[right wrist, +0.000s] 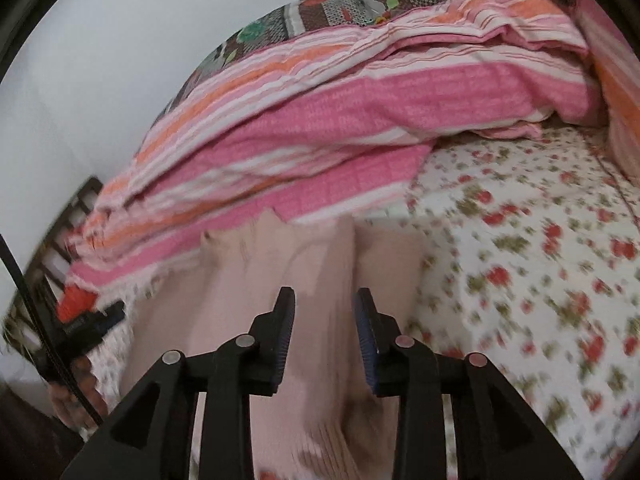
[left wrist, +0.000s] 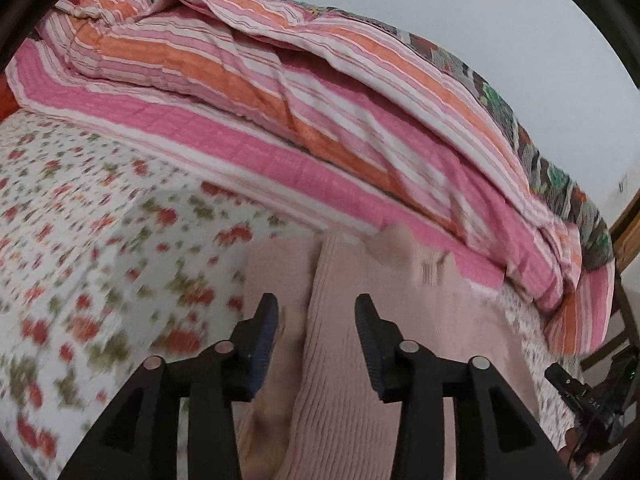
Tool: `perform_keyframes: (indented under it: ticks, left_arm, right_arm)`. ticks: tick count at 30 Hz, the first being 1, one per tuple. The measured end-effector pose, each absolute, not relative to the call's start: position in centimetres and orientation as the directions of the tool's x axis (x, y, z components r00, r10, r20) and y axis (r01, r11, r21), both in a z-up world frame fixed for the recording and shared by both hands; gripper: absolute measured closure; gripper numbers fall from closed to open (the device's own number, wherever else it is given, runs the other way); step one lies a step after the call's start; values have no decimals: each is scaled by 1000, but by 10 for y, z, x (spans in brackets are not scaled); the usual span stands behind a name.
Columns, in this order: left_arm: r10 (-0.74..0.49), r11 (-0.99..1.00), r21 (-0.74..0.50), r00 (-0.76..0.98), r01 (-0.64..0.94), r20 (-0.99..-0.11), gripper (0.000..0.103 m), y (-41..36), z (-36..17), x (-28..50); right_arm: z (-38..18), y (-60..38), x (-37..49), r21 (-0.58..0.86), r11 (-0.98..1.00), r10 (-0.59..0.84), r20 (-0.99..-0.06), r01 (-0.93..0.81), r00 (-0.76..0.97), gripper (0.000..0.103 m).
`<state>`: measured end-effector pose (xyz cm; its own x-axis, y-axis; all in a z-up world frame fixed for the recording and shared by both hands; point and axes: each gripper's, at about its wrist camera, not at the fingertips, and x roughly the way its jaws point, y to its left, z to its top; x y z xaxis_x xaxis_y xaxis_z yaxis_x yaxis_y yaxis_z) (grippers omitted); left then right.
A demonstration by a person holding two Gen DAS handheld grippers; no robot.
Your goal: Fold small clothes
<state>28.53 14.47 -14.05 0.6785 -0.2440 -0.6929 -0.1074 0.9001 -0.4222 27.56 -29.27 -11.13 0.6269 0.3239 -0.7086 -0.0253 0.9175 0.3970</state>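
Both grippers over the bed, tilted down at a pale pink ribbed knit garment (left wrist: 340,360) that lies on the floral bedsheet (left wrist: 100,220), near the edge of the bunched pink-and-orange striped quilt (left wrist: 260,92). Left gripper (left wrist: 316,312): jaws apart, blue pads facing each other, a raised fold of the pink knit runs up between them but the pads do not press on it, gap visible on both sides of the fold. Right gripper (right wrist: 324,306): same story, jaws parted, pink knit (right wrist: 312,264) under and between the fingers, a ridge of it rising up the middle, no squeeze seen. Neither one is holding anything. The garment spreads out flat-ish, far end touching or just overlapping the quilt's pink border, a small lighter patch near that far end, too blurred to say what it is. Both views heavily smeared, flower print on the sheet streaked. In the left view the other gripper shows at the lower right edge, dark body (left wrist: 588,396), just beside the garment's right side. In the right view the other gripper shows at the left edge, black with an orange part (right wrist: 80,304), a hand (right wrist: 76,400) on it, a dark cable running past. Behind the striped quilt a second blanket with a dark patterned floral print (right wrist: 320,8), then plain pale wall (left wrist: 480,8). Dark wooden bed frame (right wrist: 76,208) at the edge of the right view
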Motion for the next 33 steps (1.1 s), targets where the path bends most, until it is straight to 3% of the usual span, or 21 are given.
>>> perform_keyframes:
  ticks: [9, 17, 26, 29, 30, 31, 32, 33]
  left_arm:
    - [-288, 894, -440, 638, -89, -714, 59, 142, -169, 201]
    - [-364, 857, -513, 634, -59, -682, 48, 142, -186, 183]
    - [-387, 816, -571, 649, -90, -656, 47, 137, -194, 213]
    - [-390, 818, -569, 645, -85, -657, 50, 135, -195, 223]
    - [-380, 824, -560, 646, -88, -662, 54, 134, -194, 226]
    - [-367, 828, -552, 648, -99, -667, 64, 133, -194, 228]
    - [-362, 825, -554, 646, -114, -672, 72, 134, -195, 231]
    - [-371, 813, -569, 641, -124, -671, 77, 136, -197, 233]
  right_arm:
    - [-128, -288, 198, 367, 928, 338, -745, -70, 575, 54]
    - [-152, -283, 185, 460, 887, 404, -734, -38, 547, 53]
    - [-168, -287, 209, 602, 795, 461, -673, 67, 579, 47]
    - [-172, -289, 221, 625, 773, 451, -661, 107, 599, 47]
    - [-172, -289, 225, 624, 773, 443, -662, 116, 605, 47]
    - [-172, -288, 229, 617, 778, 430, -664, 123, 612, 50]
    - [-172, -286, 232, 601, 788, 408, -674, 136, 615, 54]
    - [-172, -286, 235, 590, 794, 395, -681, 144, 616, 73]
